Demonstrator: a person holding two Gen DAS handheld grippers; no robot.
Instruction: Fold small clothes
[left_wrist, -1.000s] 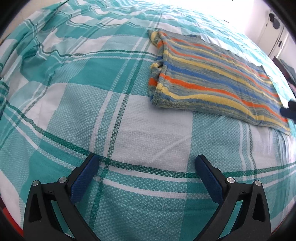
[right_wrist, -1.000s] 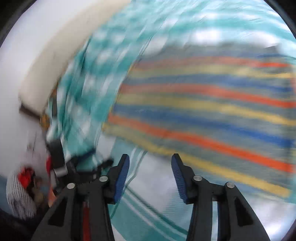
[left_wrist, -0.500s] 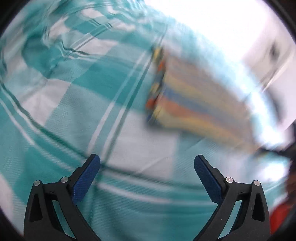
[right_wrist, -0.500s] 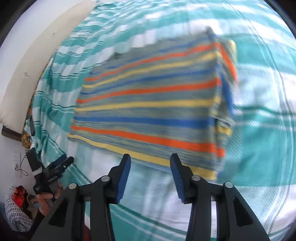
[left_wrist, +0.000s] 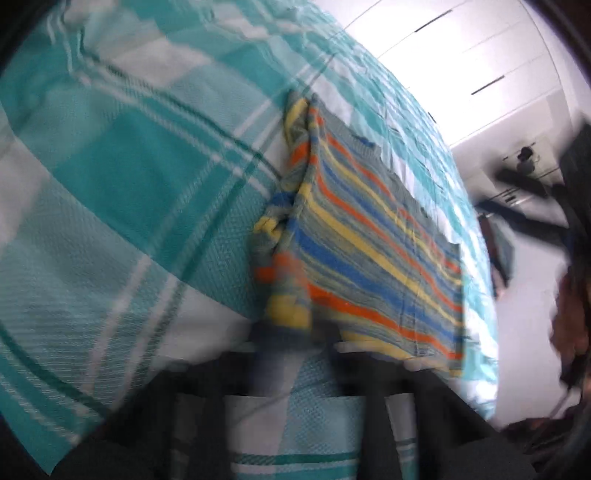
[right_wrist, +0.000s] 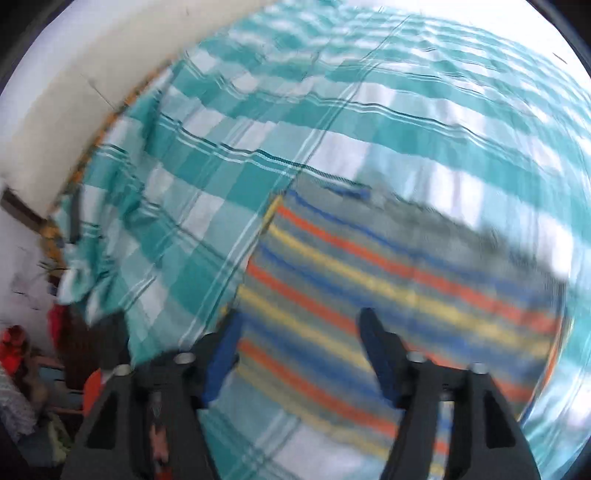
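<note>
Striped garment (left_wrist: 369, 254) flat on checked bedspread (left_wrist: 129, 177); left gripper (left_wrist: 295, 343) closing on its near corner (blurred). Right gripper (right_wrist: 299, 350) opening, above garment, nothing between.

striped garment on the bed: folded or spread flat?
Folded. The striped garment lies as a compact rectangle on the checked bedspread, with doubled layers bunched along its left edge. How many folds, cannot tell.

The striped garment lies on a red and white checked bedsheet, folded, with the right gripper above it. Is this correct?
One thing is wrong: the bedsheet is teal and white checked, not red and white. The right wrist view shows this clearly. The rest stands: the striped garment lies folded on it, and the right gripper hangs above it, jaws opening with nothing between them.
</note>
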